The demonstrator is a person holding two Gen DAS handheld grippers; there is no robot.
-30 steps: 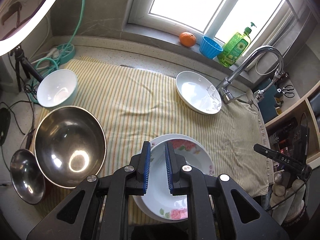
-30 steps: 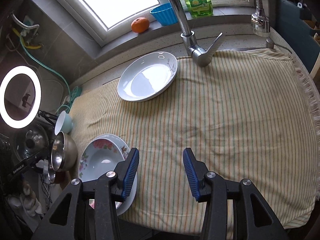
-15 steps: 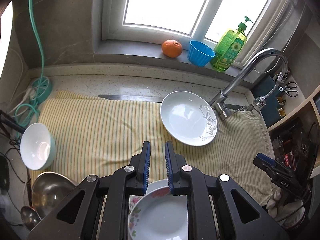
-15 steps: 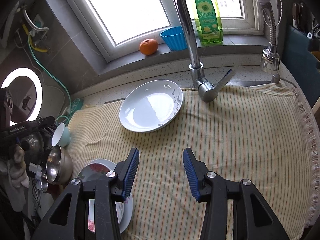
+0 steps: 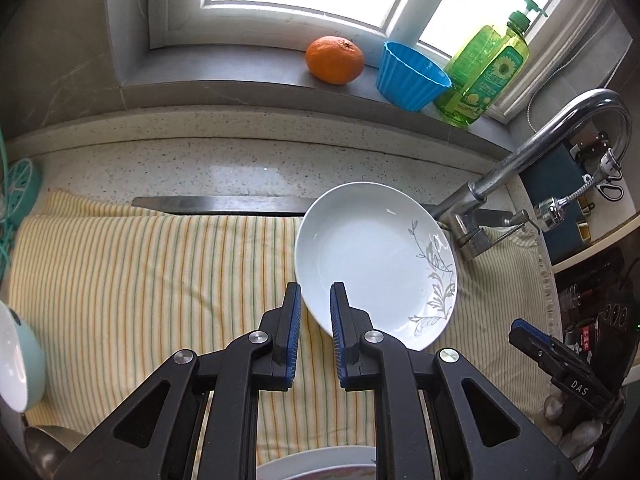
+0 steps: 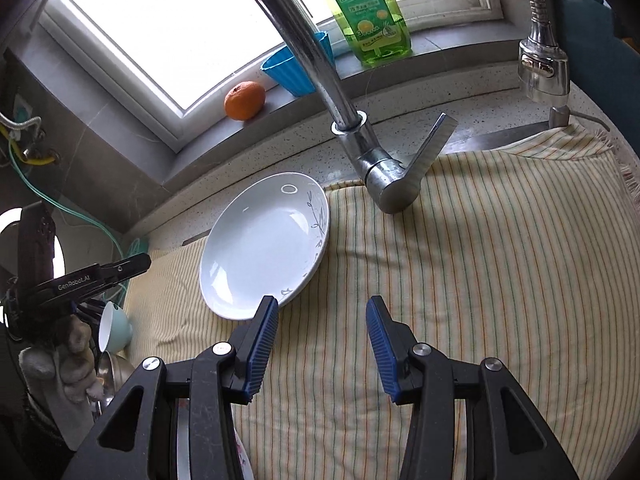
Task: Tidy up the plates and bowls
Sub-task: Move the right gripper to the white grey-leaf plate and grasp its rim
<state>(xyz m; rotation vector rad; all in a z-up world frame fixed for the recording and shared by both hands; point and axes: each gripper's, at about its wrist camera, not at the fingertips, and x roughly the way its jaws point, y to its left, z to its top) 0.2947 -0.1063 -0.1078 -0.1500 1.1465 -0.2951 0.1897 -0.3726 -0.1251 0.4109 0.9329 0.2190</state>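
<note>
We see the left gripper [image 5: 315, 300] w/ its blue-padded jaws nearly together, a narrow gap left, nothing pinched – the near rim of the white shallow plate with a grey leaf print [image 5: 372, 256] shows just past the tips, whether it touches them we can't tell. That plate lies on the yellow striped cloth [image 5: 152, 272], ahead & slightly right of the left jaws. Beyond it, further right, stands the chrome tap [image 5: 532, 152]. Below the left jaws, at the frame's bottom edge, the rim of a floral-edged white plate [image 5: 320, 462] peeks out. Far left of the jaws sits a pale teal bowl with white inside [image 5: 16, 360].

The right gripper [image 6: 322, 320] has its jaws spread apart, empty – only striped cloth between them. The white plate is ahead-left of these jaws, its near rim just behind the left pad's tip. A gloved hand [image 6: 60, 364] holds the left gripper at far left of the right wrist view.

On the sill beyond both: an orange fruit [image 5: 335, 59], a blue ribbed cup [image 5: 412, 76], a green dish-soap bottle [image 5: 486, 76].
</note>
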